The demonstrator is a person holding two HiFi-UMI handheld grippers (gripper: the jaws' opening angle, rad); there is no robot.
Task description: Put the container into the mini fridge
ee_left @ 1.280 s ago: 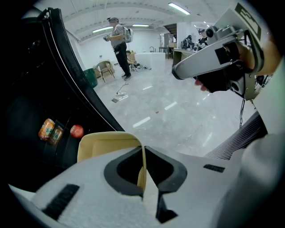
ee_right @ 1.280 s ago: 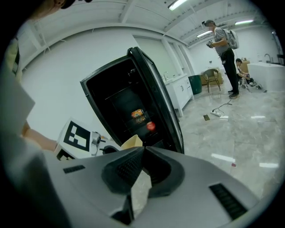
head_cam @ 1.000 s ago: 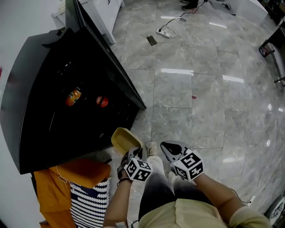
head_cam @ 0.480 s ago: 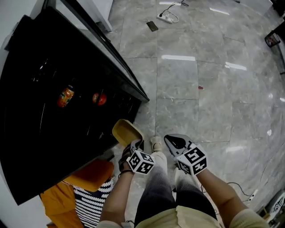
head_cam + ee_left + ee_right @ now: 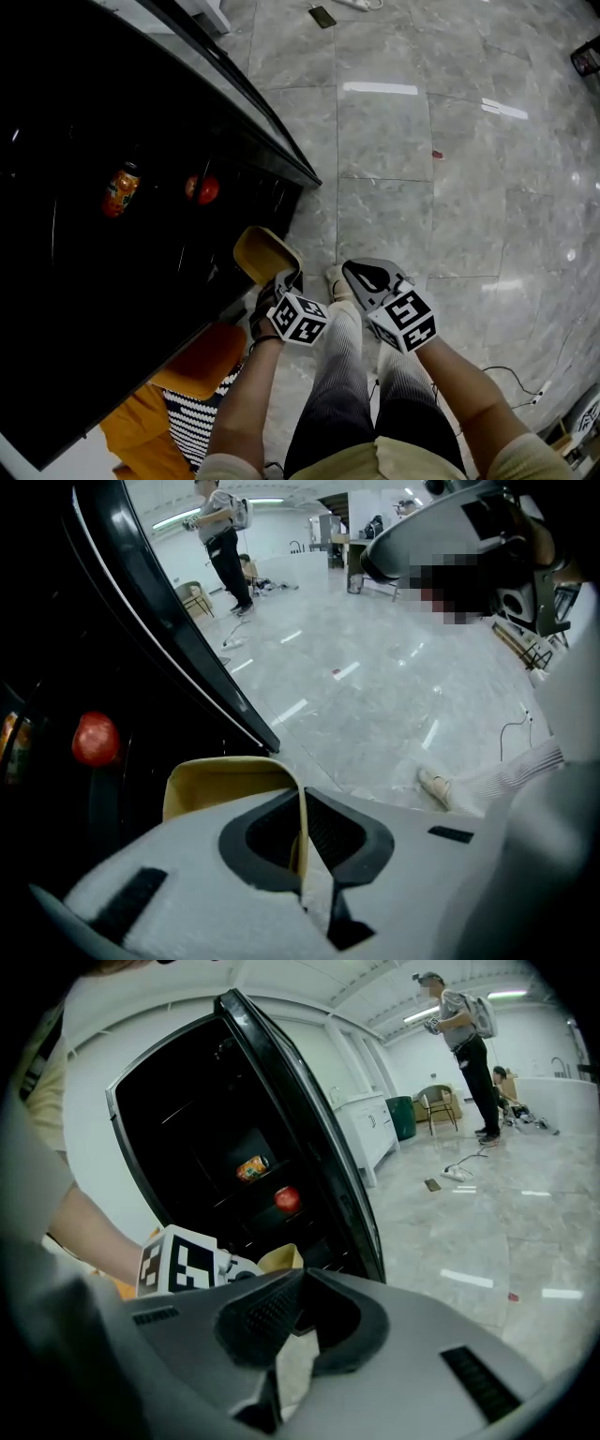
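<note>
Yellow shallow plastic container (image 5: 263, 258) was held by one thin wall in the closed left tongs (image 5: 284, 279), just outside the open black mini fridge (image 5: 84, 300). Right tongs (image 5: 362, 275) were shut, nothing gripped. With so thin a pinch, the container could be tipped, dropped, or knocked against the fridge door (image 5: 283, 141).

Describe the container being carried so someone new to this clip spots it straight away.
Find the big black mini fridge, open, at the head view's left. Just in front of its opening, the left gripper pinches the rim of the container. It is pale yellow, unlike the red round item and orange bottle on the shelves inside.
</note>
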